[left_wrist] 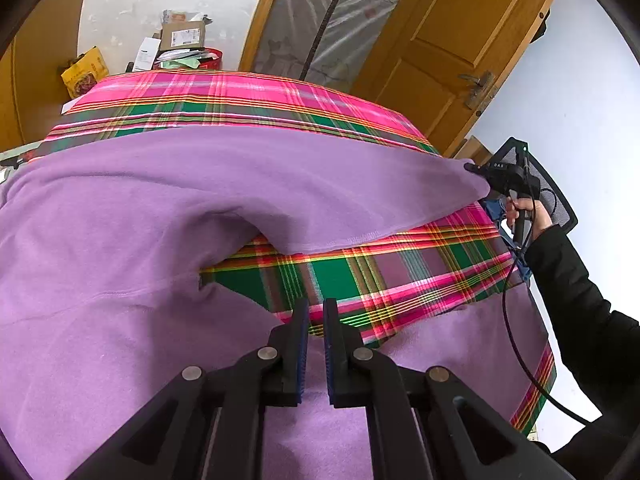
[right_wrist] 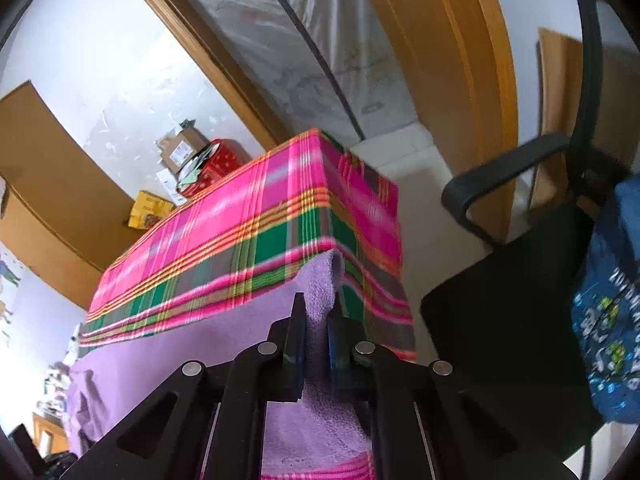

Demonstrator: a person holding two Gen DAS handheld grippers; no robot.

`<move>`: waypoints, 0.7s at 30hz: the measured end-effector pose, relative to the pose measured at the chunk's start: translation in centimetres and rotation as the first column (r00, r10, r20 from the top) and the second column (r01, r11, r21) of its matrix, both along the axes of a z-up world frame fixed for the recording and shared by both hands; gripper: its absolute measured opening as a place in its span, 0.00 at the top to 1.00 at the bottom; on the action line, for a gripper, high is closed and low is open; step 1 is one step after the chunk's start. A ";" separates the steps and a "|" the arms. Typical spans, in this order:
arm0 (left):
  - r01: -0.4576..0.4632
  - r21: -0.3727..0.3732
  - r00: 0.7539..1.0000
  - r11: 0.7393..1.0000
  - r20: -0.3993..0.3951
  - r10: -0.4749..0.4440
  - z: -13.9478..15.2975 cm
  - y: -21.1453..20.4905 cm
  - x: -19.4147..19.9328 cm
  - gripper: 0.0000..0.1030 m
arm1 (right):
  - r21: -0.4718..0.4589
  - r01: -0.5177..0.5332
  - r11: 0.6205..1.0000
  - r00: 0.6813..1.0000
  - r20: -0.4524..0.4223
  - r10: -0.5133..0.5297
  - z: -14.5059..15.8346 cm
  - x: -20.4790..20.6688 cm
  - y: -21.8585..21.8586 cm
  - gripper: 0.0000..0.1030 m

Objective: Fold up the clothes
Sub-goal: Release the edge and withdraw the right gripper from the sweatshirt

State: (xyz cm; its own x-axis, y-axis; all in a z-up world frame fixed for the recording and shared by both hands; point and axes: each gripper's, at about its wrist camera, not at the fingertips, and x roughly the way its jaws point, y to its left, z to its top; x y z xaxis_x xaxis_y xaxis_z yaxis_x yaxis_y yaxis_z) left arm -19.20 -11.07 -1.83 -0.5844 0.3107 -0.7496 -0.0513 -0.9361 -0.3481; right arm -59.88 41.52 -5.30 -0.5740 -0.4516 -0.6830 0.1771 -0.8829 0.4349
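A purple fleece garment (left_wrist: 120,240) lies spread on a table covered with a pink and green plaid cloth (left_wrist: 360,276). My left gripper (left_wrist: 316,308) hovers just above the garment's near part, its jaws nearly closed with a narrow gap and nothing between them. My right gripper (right_wrist: 318,312) is shut on a corner of the purple garment (right_wrist: 320,288) and holds it lifted at the table's right end. In the left wrist view the right gripper (left_wrist: 470,168) shows at the right, stretching the purple sleeve out.
A black office chair (right_wrist: 500,312) with a blue printed cloth (right_wrist: 612,312) stands to the right of the table. Cardboard boxes (left_wrist: 182,34), a red box (right_wrist: 216,160) and a yellow bag (left_wrist: 84,72) sit beyond the far edge. A wooden door (left_wrist: 452,40) is behind.
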 end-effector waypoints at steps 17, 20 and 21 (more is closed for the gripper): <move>-0.032 0.005 0.999 0.999 -0.017 0.032 0.1 -1.2 0.7 0.94 | -0.167 0.186 0.968 0.972 0.176 -0.156 -3.0 0.2 5.6 0.67; -0.047 0.018 0.999 0.999 -0.022 0.048 0.1 -1.7 1.2 0.94 | -0.219 0.209 0.953 0.961 0.226 -0.158 -4.0 1.9 6.6 0.65; -0.053 0.019 0.998 0.998 -0.021 0.053 0.0 -1.9 1.3 0.94 | -0.237 0.207 0.949 0.957 0.251 -0.146 -4.5 2.5 6.6 0.64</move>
